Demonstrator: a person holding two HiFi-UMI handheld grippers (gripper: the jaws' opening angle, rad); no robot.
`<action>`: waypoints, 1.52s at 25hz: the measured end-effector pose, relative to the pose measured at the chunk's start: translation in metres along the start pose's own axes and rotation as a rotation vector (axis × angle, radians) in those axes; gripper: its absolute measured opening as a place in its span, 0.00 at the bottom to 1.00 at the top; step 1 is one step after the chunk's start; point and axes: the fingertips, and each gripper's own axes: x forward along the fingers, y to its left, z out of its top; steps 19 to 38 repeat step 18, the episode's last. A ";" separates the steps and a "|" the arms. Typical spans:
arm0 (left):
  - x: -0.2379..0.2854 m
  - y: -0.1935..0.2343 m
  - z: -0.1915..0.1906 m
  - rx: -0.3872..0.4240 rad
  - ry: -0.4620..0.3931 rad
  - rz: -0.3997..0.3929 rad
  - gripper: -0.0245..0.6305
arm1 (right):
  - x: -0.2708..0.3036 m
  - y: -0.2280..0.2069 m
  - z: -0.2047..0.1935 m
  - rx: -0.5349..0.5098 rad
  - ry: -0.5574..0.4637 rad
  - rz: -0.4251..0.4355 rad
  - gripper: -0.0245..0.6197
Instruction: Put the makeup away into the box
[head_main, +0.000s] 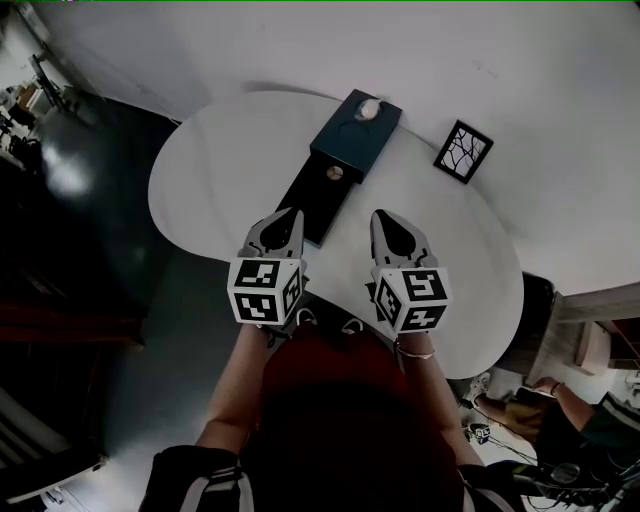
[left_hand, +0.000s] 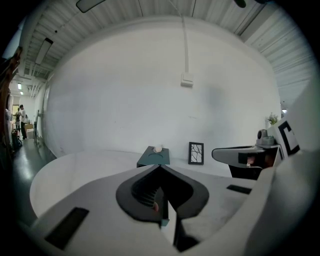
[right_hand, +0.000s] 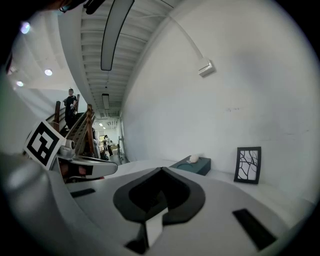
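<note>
Left tool (head_main: 292, 215) beside right tool (head_main: 382, 216), parallel

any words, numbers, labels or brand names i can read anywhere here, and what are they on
No readable text anywhere.
The marker cube on the left gripper and the one on the right gripper: black-and-white square codes, no letters or digits.
The framed picture: branching lines only, no words.
The dark teal box: no label visible.
</note>
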 end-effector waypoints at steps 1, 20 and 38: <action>-0.001 -0.001 0.001 0.000 -0.004 0.002 0.07 | -0.001 0.000 0.000 0.003 -0.004 0.002 0.06; 0.018 -0.023 0.019 0.021 -0.033 0.005 0.07 | -0.008 -0.020 0.004 -0.002 -0.027 0.029 0.06; 0.018 -0.023 0.019 0.021 -0.033 0.005 0.07 | -0.008 -0.020 0.004 -0.002 -0.027 0.029 0.06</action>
